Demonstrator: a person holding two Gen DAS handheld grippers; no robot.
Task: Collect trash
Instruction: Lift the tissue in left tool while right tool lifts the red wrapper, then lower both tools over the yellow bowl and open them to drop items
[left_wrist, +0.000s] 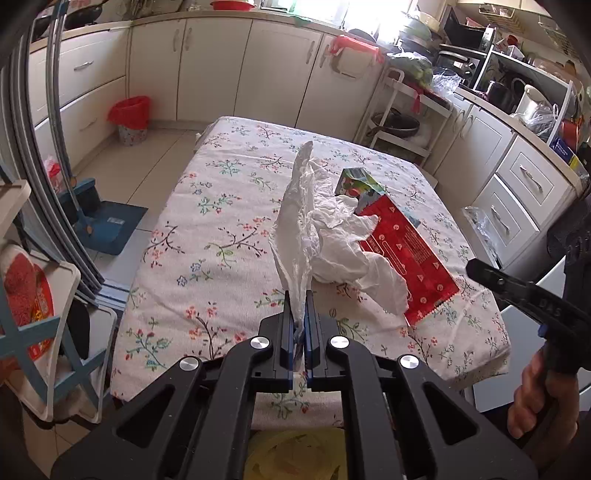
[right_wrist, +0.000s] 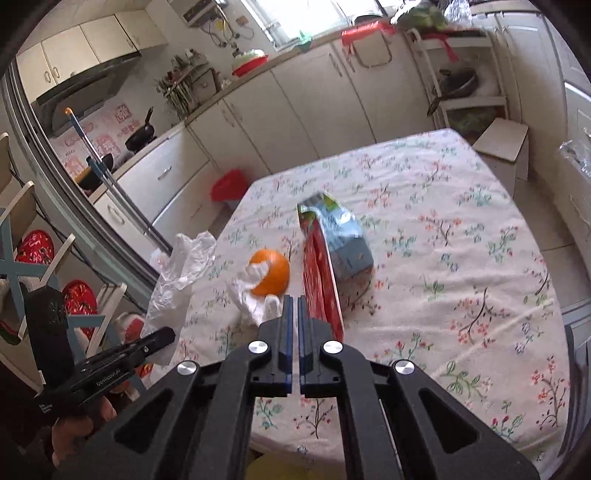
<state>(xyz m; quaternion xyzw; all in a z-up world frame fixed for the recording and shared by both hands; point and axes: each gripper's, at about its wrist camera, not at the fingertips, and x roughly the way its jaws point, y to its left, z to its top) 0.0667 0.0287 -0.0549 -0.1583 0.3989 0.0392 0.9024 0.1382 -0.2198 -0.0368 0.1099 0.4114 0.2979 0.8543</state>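
Floral tablecloth covers the kitchen table ahead of both your grippers; your left gripper is clamped on a crumpled white plastic bag that stands up from its jaws; beyond it lies a red wrapper beside a carton; your right gripper is closed on nothing, with an orange peel on a tissue just ahead-left of its tips.
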